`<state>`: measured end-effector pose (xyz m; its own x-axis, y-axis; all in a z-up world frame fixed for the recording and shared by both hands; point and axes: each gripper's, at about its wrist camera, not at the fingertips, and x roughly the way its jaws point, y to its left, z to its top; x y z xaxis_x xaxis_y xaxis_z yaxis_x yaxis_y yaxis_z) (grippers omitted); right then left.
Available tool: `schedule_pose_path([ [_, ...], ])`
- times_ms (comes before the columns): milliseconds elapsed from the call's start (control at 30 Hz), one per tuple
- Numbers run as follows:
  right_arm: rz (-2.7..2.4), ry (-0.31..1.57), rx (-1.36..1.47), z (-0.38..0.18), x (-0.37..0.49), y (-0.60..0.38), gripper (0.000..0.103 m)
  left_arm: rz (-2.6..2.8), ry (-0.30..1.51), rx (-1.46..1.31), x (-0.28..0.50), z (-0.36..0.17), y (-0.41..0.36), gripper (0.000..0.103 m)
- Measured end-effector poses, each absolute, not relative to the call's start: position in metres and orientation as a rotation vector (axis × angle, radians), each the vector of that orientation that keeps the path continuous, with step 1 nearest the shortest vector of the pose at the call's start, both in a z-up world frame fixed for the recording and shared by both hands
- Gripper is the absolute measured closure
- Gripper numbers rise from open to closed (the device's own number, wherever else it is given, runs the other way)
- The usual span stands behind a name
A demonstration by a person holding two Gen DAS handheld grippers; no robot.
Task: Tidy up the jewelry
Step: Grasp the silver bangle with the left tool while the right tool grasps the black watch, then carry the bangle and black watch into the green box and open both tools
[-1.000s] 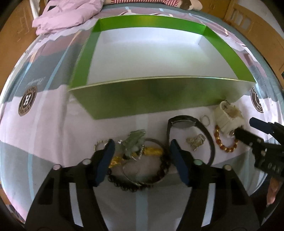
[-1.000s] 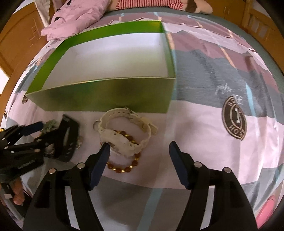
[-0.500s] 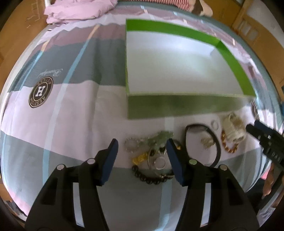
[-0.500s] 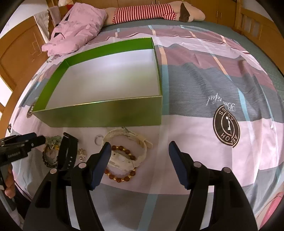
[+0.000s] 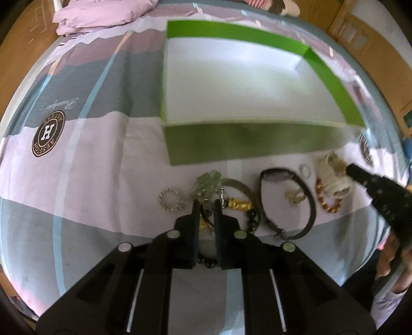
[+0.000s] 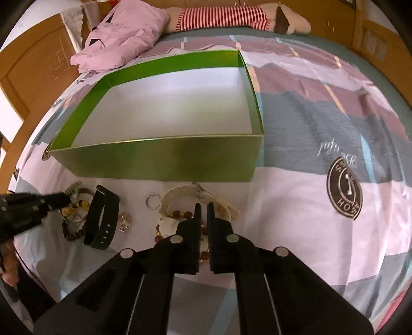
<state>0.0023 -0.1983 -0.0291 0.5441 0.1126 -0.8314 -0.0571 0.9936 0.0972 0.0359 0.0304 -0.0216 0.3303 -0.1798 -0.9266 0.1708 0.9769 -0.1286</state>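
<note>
Your green box (image 6: 159, 159) sits open on the striped bedspread (image 6: 309, 185), its white floor bare, and all the jewelry lies in a row along its near wall. Take the box as your anchor.

Your left gripper (image 5: 206, 206) is down over the cluster below the box's near-left corner, its two fingers drawn in to a narrow gap. They straddle a tangle there — a pale green pendant (image 5: 208, 180), a gold charm (image 5: 238, 204) and a dark bead bracelet (image 5: 253, 219) — but you cannot tell from either view whether the fingers actually grip anything. A small silver chain ring (image 5: 170, 199) lies just left of that cluster, apart from the fingers.

Toward the box's near-right corner lies a black watch (image 5: 285, 201) with its strap looped, a small silver charm (image 5: 294, 197) inside the loop, and a thin silver ring (image 5: 304, 170) close to the box wall.

Your right gripper (image 6: 203, 206) is also pulled nearly closed, fingers almost touching, its tips over the cream watch (image 6: 195, 198) and the amber bead bracelet (image 6: 180, 215) that lies against it. Whether anything is pinched between the tips is hidden by the fingers themselves.

Behind the box, a pink pillow (image 6: 121, 36) and a striped plush toy (image 6: 231, 16) rest at the head of the bed.
</note>
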Motion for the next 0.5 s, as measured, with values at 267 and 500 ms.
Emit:
schedule_pose_path([
  [267, 0.092, 0.964, 0.117, -0.019, 0.004, -0.211, 0.099, -0.232, 1.156, -0.090, 0.034, 0.003, 0.057, 0.093],
  [500, 0.099, 0.985, 0.133, -0.025, 0.002, -0.209, 0.086, -0.306, 1.114, -0.145, 0.031, 0.016, 0.065, 0.098],
])
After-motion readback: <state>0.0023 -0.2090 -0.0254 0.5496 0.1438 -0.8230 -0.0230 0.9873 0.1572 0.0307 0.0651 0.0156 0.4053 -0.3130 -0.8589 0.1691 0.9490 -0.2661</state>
